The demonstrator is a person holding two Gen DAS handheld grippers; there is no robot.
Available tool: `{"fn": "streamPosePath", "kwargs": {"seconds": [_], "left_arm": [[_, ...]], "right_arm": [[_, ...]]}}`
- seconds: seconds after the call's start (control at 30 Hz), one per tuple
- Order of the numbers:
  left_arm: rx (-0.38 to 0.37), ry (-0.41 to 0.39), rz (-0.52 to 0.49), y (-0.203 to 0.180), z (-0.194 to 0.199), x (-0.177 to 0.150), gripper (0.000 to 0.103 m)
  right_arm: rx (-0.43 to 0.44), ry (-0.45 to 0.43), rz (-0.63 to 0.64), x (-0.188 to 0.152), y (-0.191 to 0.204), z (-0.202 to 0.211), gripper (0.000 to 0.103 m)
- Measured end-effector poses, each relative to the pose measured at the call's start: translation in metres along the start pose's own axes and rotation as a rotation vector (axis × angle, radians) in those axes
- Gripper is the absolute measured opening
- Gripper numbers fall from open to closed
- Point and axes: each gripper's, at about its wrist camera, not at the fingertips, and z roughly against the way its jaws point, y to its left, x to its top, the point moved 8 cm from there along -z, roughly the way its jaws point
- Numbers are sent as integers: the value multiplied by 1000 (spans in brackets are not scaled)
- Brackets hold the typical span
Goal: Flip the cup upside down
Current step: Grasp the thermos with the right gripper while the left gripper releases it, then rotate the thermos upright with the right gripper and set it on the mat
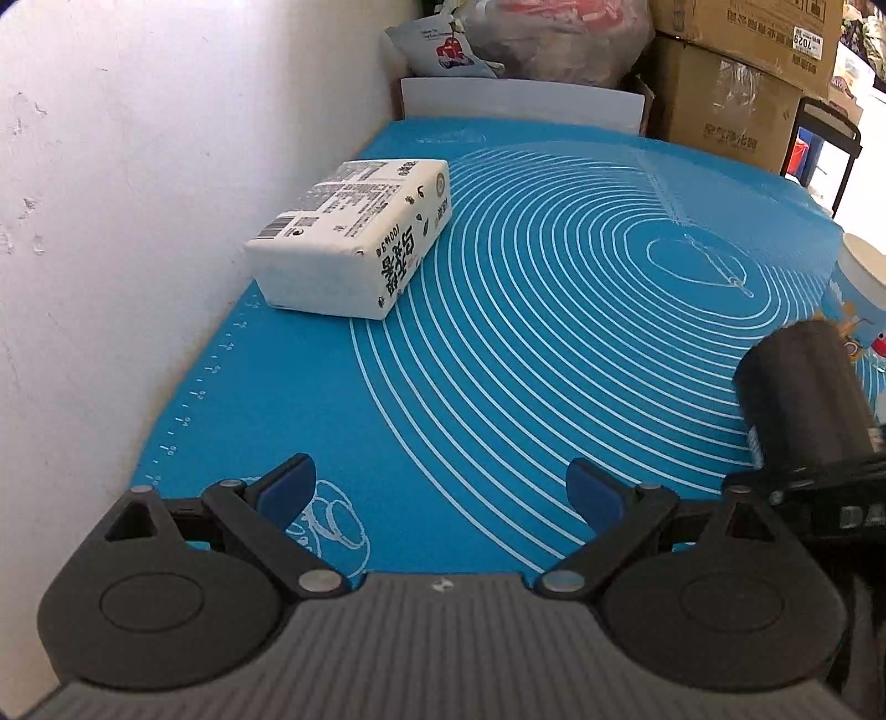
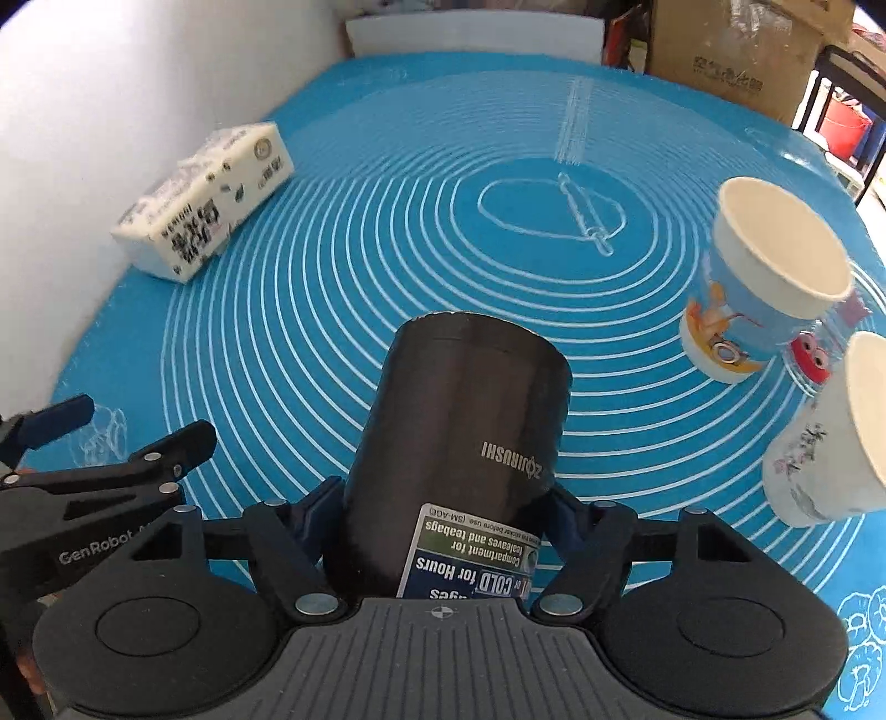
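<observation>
Right wrist view, bottom centre: the right gripper point(image 2: 440, 512) has its blue-padded fingers point(image 2: 318, 507) closed against the sides of the black cup point(image 2: 465, 437), a smooth, dark cylinder with a slight sheen. The cup's near end sits between the fingers; its far end points away toward the middle of the frame and is tilted slightly left, held above the counter point(image 2: 343, 266). The "ZOJIRUSHI" lettering and a blue-and-white sticker near the fingers both read upside down.

Left wrist view, bottom: the left gripper point(image 1: 440, 490) has its fingers point(image 1: 288, 487) spread wide with nothing between them, only the blue mat showing below. The same cup point(image 1: 797, 393) shows at the right edge of this frame, well apart from the left fingers.

The counter is covered by a blue mat printed with white concentric rings and a rolling-pin outline at the centre.

Right side of the right wrist frame: a paper cup with cartoon print point(image 2: 764, 288) stands open end up, and a white paper cup with floral marks point(image 2: 825, 443) stands just beside it, nearer the camera. Something small with a red part shows between them, too blurred to identify.

Upper left, by the white wall point(image 1: 138, 194): a white tissue pack point(image 1: 354, 235) with black print and a barcode lies flat.

Far edge: stacked cardboard boxes point(image 1: 725, 94) and plastic bags point(image 1: 526, 39).
</observation>
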Motion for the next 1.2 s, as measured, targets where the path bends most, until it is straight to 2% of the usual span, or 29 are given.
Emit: {"fn": "streamPosePath", "kwargs": {"seconds": [0.33,0.47,0.6,0.73,0.9,0.97,1.2], "left_arm": [[-38,-32,22,-7,14,6,96],[-47,-54,24,-9,19,10,96],[-54,-60,38,-10,21,13,96],[-53,-65,39,-10,21,15,96],[-42,-69,34,-11,21,17,96],[-44,-68,31,-11,21,16,96],[-42,-67,25,-15,20,17,96]], "right_arm": [[14,-309,-26,7,-13,95,68],[-22,-433,-21,17,-19,124,66],[-85,-518,12,37,-22,128,65],[-118,-542,36,55,-21,115,65],[-129,-501,45,51,-22,86,65],[-139,-529,69,49,-18,86,64],[-150,-520,104,60,-11,77,65]]}}
